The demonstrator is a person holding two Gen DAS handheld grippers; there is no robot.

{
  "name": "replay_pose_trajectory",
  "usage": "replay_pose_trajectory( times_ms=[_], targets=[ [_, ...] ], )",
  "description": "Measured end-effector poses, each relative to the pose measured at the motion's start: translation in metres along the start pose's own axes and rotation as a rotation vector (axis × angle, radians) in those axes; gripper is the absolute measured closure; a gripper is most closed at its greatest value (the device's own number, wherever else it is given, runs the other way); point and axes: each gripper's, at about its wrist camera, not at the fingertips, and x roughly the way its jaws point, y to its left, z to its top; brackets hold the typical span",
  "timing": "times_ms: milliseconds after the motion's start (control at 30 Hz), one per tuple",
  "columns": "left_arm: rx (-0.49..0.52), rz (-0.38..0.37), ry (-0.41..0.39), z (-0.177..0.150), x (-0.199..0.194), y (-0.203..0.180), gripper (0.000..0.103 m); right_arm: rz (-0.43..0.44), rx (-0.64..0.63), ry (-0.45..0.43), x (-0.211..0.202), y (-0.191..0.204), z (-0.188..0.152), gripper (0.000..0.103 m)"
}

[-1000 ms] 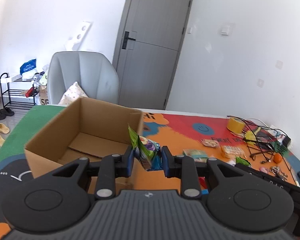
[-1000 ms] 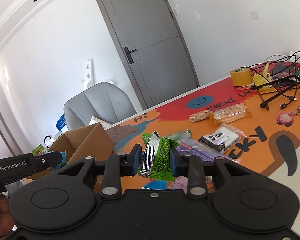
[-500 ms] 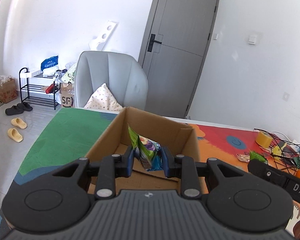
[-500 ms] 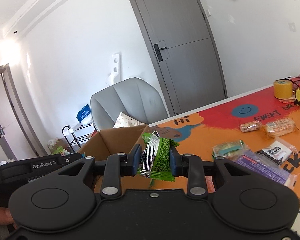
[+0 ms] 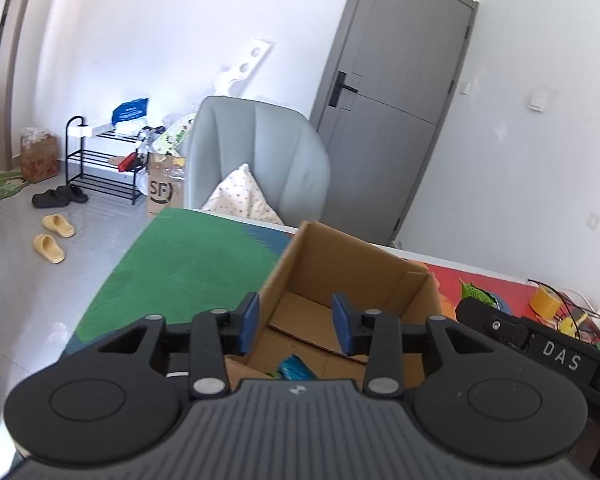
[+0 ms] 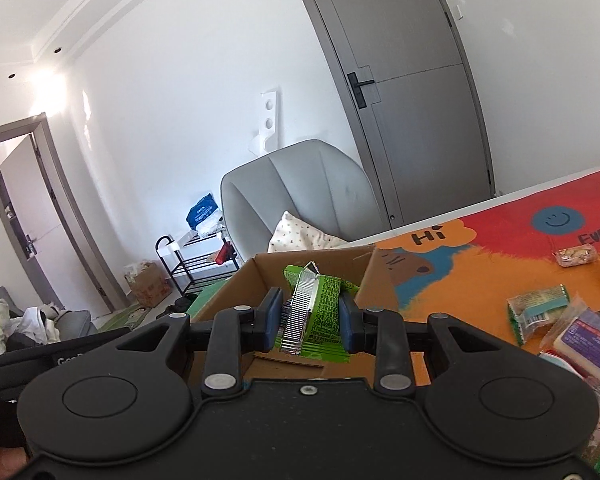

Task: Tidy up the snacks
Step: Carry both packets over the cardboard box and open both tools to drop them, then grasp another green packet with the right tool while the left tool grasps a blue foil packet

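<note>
Two claws are working over a cardboard box (image 5: 364, 280) at the centre of both frames. Left claw (image 5: 296, 322) is opening, nothing between its blue pads, while a blue snack packet (image 5: 296, 368) is lying on the box floor just below. Right claw (image 6: 310, 314) is clamping a green snack packet (image 6: 320, 308) above the box rim. More wrapped snacks (image 6: 540, 308) are lying on the counter (image 6: 480, 264), lower right.

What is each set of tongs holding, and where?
Right tongs: green snack pack, pinched across its middle. Left tongs: nothing, jaws opening.
</note>
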Motion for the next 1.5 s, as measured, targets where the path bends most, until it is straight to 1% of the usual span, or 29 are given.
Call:
replay_pose_trajectory(
  times_ms=[67,133,167,200,267,300,333,367,400,467,600,700,933,1067,1167,1367,1433,1500],
  targets=[
    [-0.002,0.013,-0.006,0.001,-0.004,0.006,0.060,0.020,0.001,0.003,0.004,0.007,0.001,0.072],
    [-0.005,0.031,-0.008,0.002,-0.007,0.010,0.053,0.040,0.002,0.005,0.008,0.014,0.003,0.072],
    [-0.007,0.039,-0.008,0.002,-0.008,0.012,0.052,0.048,0.000,0.005,0.009,0.016,0.003,0.072],
    [-0.007,0.047,-0.009,0.003,-0.009,0.013,0.049,0.054,-0.003,0.005,0.011,0.019,0.003,0.069],
    [-0.005,0.064,-0.016,0.003,-0.010,0.013,0.042,0.056,-0.002,0.008,0.011,0.021,0.004,0.054],
    [-0.004,0.070,-0.018,0.002,-0.011,0.013,0.035,0.056,0.003,0.002,0.009,0.020,0.003,0.042],
    [-0.001,0.074,-0.020,0.001,-0.011,0.012,0.026,0.054,0.008,-0.007,0.006,0.018,0.003,0.036],
    [0.002,0.077,-0.020,0.001,-0.011,0.010,0.022,0.045,0.013,-0.009,0.003,0.016,0.002,0.033],
    [0.006,0.077,-0.022,0.000,-0.012,0.007,0.019,0.032,0.020,-0.007,0.001,0.012,0.002,0.028],
    [0.012,0.063,-0.025,-0.002,-0.012,0.001,0.017,0.005,0.037,-0.007,-0.004,0.003,0.001,0.025],
    [0.011,0.034,-0.009,-0.008,-0.011,-0.010,0.010,-0.062,0.057,-0.014,-0.020,-0.018,-0.002,0.016],
    [0.019,0.013,0.012,-0.014,-0.010,-0.021,0.008,-0.106,0.066,-0.027,-0.035,-0.032,-0.004,0.007],
    [0.076,-0.050,0.028,-0.026,-0.017,-0.053,0.006,-0.188,0.078,-0.033,-0.065,-0.063,-0.010,0.004],
    [0.091,-0.082,0.037,-0.033,-0.020,-0.068,0.006,-0.221,0.089,-0.046,-0.080,-0.077,-0.011,0.001],
    [0.113,-0.106,0.045,-0.040,-0.024,-0.081,0.006,-0.241,0.100,-0.055,-0.094,-0.088,-0.013,0.000],
    [0.155,-0.149,0.059,-0.053,-0.027,-0.105,0.006,-0.254,0.112,-0.042,-0.113,-0.109,-0.021,0.000],
    [0.159,-0.163,0.065,-0.057,-0.027,-0.113,0.006,-0.283,0.110,-0.025,-0.114,-0.116,-0.024,0.000],
    [0.163,-0.179,0.068,-0.060,-0.027,-0.118,0.006,-0.289,0.118,-0.017,-0.118,-0.124,-0.028,0.000]
  ],
)
